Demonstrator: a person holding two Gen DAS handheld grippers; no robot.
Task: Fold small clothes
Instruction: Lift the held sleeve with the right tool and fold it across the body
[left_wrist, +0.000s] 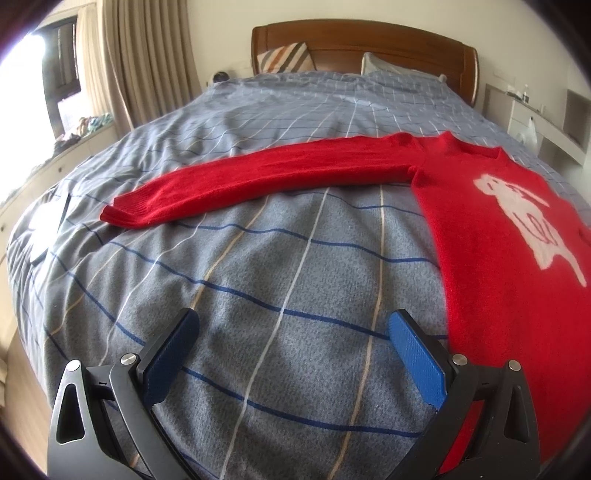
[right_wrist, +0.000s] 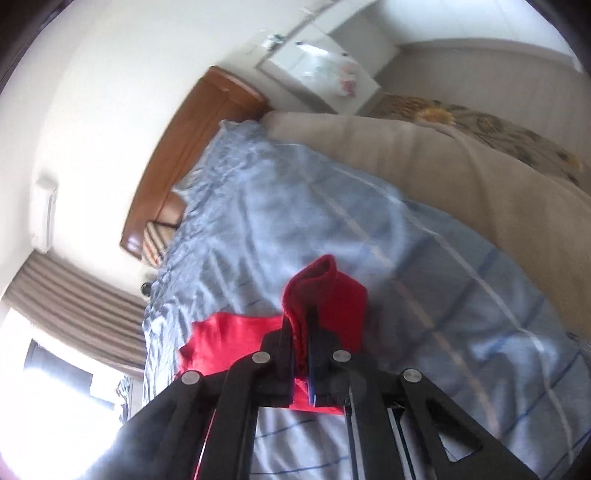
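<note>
A small red sweater (left_wrist: 498, 236) with a white animal figure lies flat on the bed at the right of the left wrist view. Its left sleeve (left_wrist: 258, 181) stretches out straight toward the left. My left gripper (left_wrist: 293, 354) is open and empty, hovering over the bedcover just left of the sweater's lower body edge. In the tilted right wrist view, my right gripper (right_wrist: 303, 332) is shut on a bunched part of the red sweater (right_wrist: 325, 291), lifted off the bed. More red cloth (right_wrist: 225, 339) hangs to the left of it.
The bed has a grey-blue checked cover (left_wrist: 258, 277), a wooden headboard (left_wrist: 362, 40) and pillows (left_wrist: 288, 57). Curtains and a window ledge (left_wrist: 74, 147) are at the left, white shelves (left_wrist: 546, 122) at the right. A beige blanket (right_wrist: 461, 166) lies beside the bed.
</note>
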